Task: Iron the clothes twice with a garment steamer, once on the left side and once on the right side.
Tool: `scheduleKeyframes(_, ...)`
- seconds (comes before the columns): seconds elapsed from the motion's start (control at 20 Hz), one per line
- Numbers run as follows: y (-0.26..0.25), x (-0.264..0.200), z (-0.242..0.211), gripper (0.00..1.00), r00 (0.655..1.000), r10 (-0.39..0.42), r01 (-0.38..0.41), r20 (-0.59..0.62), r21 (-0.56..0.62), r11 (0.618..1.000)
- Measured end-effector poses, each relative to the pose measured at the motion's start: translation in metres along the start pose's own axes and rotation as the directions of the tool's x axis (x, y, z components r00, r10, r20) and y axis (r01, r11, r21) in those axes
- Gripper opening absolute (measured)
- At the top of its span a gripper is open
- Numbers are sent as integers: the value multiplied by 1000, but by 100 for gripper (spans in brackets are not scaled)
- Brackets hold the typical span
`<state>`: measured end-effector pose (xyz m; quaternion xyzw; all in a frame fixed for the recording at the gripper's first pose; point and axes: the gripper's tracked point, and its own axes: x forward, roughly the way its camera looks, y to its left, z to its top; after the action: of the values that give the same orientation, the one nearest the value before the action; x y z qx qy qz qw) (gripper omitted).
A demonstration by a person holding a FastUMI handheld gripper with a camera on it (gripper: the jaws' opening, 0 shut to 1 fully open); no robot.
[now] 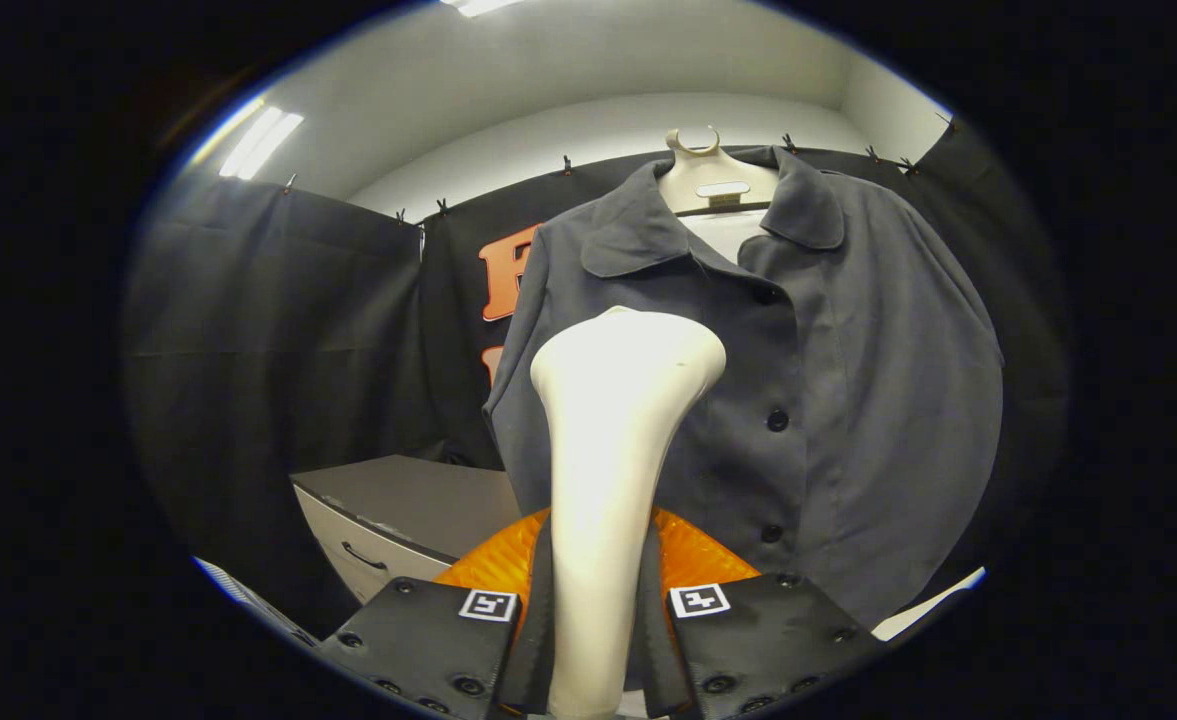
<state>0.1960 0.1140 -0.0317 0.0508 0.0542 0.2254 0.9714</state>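
Note:
A white garment steamer [608, 440] stands upright between my fingers, its handle clamped by both and its wide head pointing up. My gripper [598, 600] is shut on that handle. Just beyond the steamer head hangs a dark grey buttoned shirt [848, 380] on a pale hanger [716, 180], collar at the top. The steamer head sits in front of the shirt's left half, beside the row of buttons; whether it touches the cloth I cannot tell.
A grey cabinet with a drawer handle [398, 510] stands low to the left of the shirt. An orange rounded object [698, 555] lies behind the fingers under the shirt's hem. Black cloth walls close the booth behind and to both sides.

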Motion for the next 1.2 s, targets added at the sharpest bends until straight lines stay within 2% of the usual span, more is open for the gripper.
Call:
scheduleKeyframes(0.45, 2, -5, -32, 42, 999, -7, 8, -45, 7, 1000)
scheduleKeyframes(1.2, -5, -29, -123, 42, 985, -38, 49, -167, 58, 997)
